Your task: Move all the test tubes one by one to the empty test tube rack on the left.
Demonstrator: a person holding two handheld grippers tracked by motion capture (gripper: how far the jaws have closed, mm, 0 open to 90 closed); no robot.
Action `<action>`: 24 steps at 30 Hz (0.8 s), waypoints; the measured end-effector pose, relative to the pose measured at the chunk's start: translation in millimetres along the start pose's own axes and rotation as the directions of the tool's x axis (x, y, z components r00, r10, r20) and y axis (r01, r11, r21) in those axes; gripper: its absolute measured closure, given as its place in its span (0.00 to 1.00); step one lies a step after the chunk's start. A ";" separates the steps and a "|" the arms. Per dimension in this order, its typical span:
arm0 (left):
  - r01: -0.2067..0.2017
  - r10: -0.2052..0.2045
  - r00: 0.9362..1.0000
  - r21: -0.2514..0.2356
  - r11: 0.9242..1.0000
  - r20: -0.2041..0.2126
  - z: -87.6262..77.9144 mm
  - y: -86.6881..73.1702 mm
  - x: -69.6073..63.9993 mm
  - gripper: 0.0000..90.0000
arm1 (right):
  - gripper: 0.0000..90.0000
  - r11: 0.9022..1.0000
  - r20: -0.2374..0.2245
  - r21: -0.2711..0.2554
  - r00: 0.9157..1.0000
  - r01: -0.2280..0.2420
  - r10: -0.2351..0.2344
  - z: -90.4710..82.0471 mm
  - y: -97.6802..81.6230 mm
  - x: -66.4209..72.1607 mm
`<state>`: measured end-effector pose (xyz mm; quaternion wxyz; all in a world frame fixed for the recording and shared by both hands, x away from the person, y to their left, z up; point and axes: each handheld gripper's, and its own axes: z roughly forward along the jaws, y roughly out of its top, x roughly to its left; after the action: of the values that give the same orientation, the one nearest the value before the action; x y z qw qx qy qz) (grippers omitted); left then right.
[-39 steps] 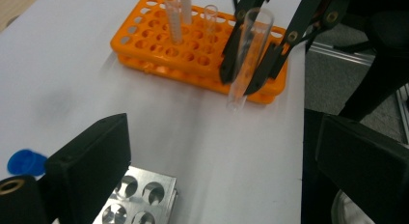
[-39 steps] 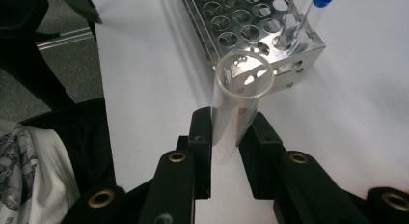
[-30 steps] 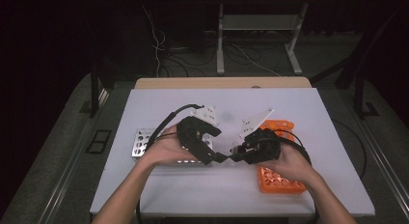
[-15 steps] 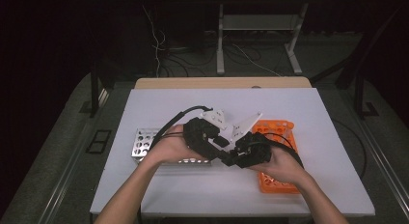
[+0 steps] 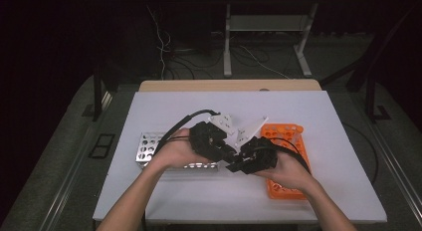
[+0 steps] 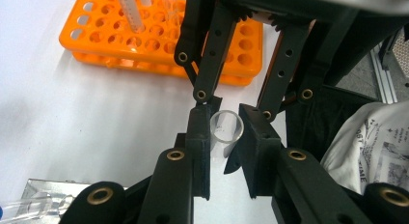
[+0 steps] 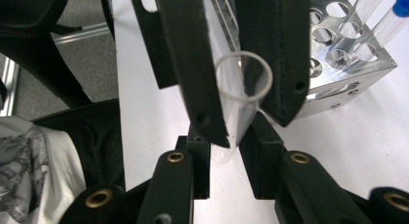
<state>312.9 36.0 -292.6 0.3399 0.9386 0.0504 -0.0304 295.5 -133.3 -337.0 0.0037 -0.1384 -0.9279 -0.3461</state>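
Seen from above, at the left of the white worktop (image 5: pixel 174 201): a metal rack (image 5: pixel 149 147) with rows of round holes, partly hidden under a forearm. Just right of it, the left claw (image 5: pixel 230 152), gripped in the left hand (image 5: pixel 176 150), with a black cable looping over the knuckles. Jaws just closed around a clear tube (image 6: pixel 226 130), pads pressed on its sides, as caught in the left gripper view with the tube's open mouth facing the lens. Meeting it tip to tip near the worktop's middle, the right claw (image 5: pixel 238 164), held in the right hand (image 5: pixel 288 172) and likewise clamped narrow on the same tube (image 7: pixel 241 89). From the right gripper view, the tube pinched low between the near jaws and higher between the far pair, its rim round and uncapped, lifted clear of the surface. Behind it there, the metal rack (image 7: pixel 347 64) with blue-capped tubes (image 7: pixel 386 21) leaning in its holes. Farthest right from above, an orange rack (image 5: pixel 283 134) on the worktop, partly covered by the right hand. In the left gripper view, the orange rack (image 6: pixel 120 40) beyond the jaws, with clear tubes (image 6: pixel 132 11) standing in its far rows. At the right edge of that view, a printed white sleeve (image 6: pixel 371 147).
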 end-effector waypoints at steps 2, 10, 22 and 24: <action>-0.002 0.002 1.000 0.000 1.000 -0.002 -2.1 0.3 0.8 0.83 | 0.78 1.000 0.000 -0.012 1.000 -0.013 0.013 -2.5 -0.2 -0.9; 0.009 -0.009 1.000 -0.018 1.000 -0.016 -14.9 2.3 3.7 0.83 | 0.67 0.997 0.022 -0.061 0.999 -0.043 0.045 -21.0 -5.4 -5.7; 0.029 -0.031 0.998 -0.031 0.999 -0.061 -37.8 -0.1 11.2 0.83 | 0.39 0.986 0.041 -0.118 0.992 -0.116 0.122 -56.2 -18.9 -13.5; 0.038 -0.040 0.997 -0.033 0.999 -0.071 -42.2 -1.7 12.9 0.83 | 0.34 0.984 0.047 -0.127 0.991 -0.122 0.129 -61.2 -21.5 -14.2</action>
<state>326.4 65.3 -262.4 0.3521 0.9324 0.0814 -0.0024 298.2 -191.8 -305.7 -0.0085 -0.2058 -0.8939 -0.3980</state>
